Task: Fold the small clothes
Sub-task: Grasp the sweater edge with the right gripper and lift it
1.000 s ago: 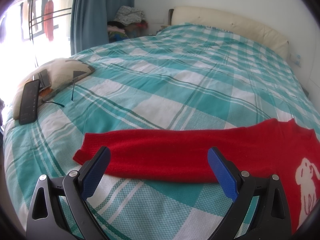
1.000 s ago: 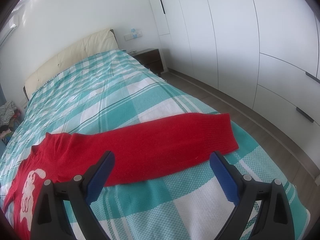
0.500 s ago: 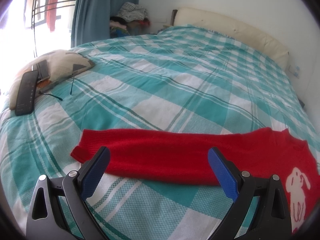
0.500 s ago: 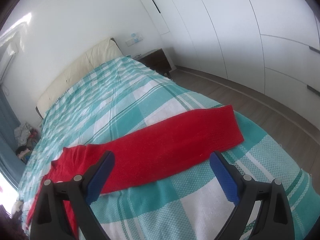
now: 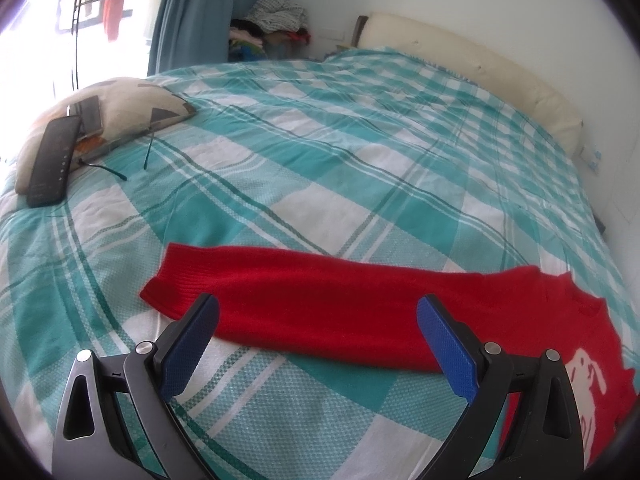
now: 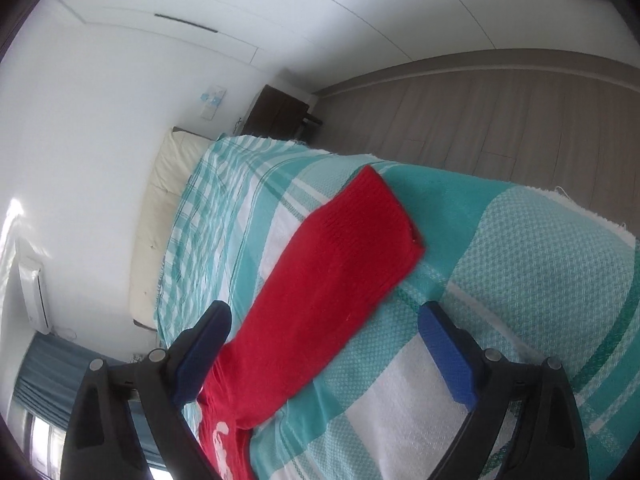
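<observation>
The sweater point(image 5: 360, 312) lies flat on the bed point(image 5: 320, 160), red knit, with a white animal figure on its front panel point(image 5: 588, 372). In the left wrist view its sleeve point(image 5: 304, 304) runs across the frame, long axis left to right, with the ribbed cuff point(image 5: 168, 280) pointing left toward the pillow side and the body at the right edge. In the right wrist view the other sleeve point(image 6: 332, 272) runs on a diagonal from lower left to upper right, and its cuff point(image 6: 384, 208) points toward the bed's edge and the floor point(image 6: 500, 112).

My left tool point(image 5: 318, 332) stands wide apart, its blue pads point(image 5: 188, 348) on either side of the sleeve as seen from the camera. It holds nothing; I cannot tell whether the pads touch the knit. My right tool point(image 6: 324, 352) is likewise wide apart and holds nothing. The sleeve passes between its fingers in the frame, and that view is strongly rolled.

The bed carries a teal and white checked cover. A cream headboard point(image 5: 480, 64) stands at the far end. On the left of the bed lies a pillow point(image 5: 120, 104), with a dark remote point(image 5: 52, 160) and a phone point(image 5: 92, 114) resting on it. Beyond are a blue curtain point(image 5: 216, 12) and a pile of clothes point(image 5: 276, 20). A dark nightstand point(image 6: 280, 116) stands by the headboard, and white wardrobe doors point(image 6: 360, 12) line the wall.
</observation>
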Demonstrator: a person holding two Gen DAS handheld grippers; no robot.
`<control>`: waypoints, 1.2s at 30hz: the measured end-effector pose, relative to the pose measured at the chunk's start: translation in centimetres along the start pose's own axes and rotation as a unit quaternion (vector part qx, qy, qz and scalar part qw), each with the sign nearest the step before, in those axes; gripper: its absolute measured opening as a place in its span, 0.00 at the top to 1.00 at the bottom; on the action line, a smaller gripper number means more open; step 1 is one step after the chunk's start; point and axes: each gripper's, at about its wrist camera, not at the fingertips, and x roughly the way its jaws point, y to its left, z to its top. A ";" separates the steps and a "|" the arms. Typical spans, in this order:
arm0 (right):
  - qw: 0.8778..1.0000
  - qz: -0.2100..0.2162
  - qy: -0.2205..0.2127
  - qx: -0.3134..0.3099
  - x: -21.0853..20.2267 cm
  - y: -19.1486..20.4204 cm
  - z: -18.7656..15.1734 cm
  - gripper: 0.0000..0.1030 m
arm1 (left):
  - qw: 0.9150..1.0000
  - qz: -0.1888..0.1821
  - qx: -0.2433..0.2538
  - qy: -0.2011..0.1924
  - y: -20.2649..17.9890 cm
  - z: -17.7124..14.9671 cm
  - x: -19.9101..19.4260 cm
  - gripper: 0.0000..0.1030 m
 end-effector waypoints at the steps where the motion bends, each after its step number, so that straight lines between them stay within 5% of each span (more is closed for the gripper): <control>1: 1.000 0.003 -0.007 0.000 0.2 -0.2 0.2 0.12 | 1.000 -0.001 -0.002 0.002 0.0 0.0 0.0 0.03; 6: 0.999 0.033 -0.014 -0.003 1.9 -0.6 1.2 0.16 | 1.000 0.000 -0.002 0.011 -0.1 0.2 0.6 0.03; 11: 0.999 0.040 -0.016 0.002 3.0 -1.0 2.2 0.38 | 1.000 0.004 0.015 0.011 -0.7 0.1 0.6 0.03; 15: 1.000 0.000 -0.005 0.001 3.8 -2.0 2.5 0.96 | 1.000 0.005 0.019 0.013 -0.8 0.1 0.7 0.03; 18: 0.999 -0.007 -0.026 -0.027 2.5 -0.5 2.5 0.96 | 1.000 0.003 0.011 0.014 -0.5 0.2 0.7 0.03; 22: 0.990 0.032 -0.039 -0.133 0.2 6.9 1.1 0.96 | 1.000 -0.006 -0.005 0.004 -0.1 0.6 0.2 0.03; 25: 0.972 0.084 -0.022 -0.220 -0.5 14.9 -1.5 0.96 | 1.000 -0.014 -0.007 0.001 -0.2 0.8 -0.1 0.03; 30: 0.924 0.159 0.049 -0.345 1.3 27.4 -9.8 0.96 | 1.000 -0.026 -0.011 0.004 -0.2 0.8 -0.3 0.03; 36: 0.876 0.185 0.143 -0.422 7.3 34.7 -21.8 0.96 | 0.999 -0.036 -0.027 0.008 0.3 1.0 -0.3 0.03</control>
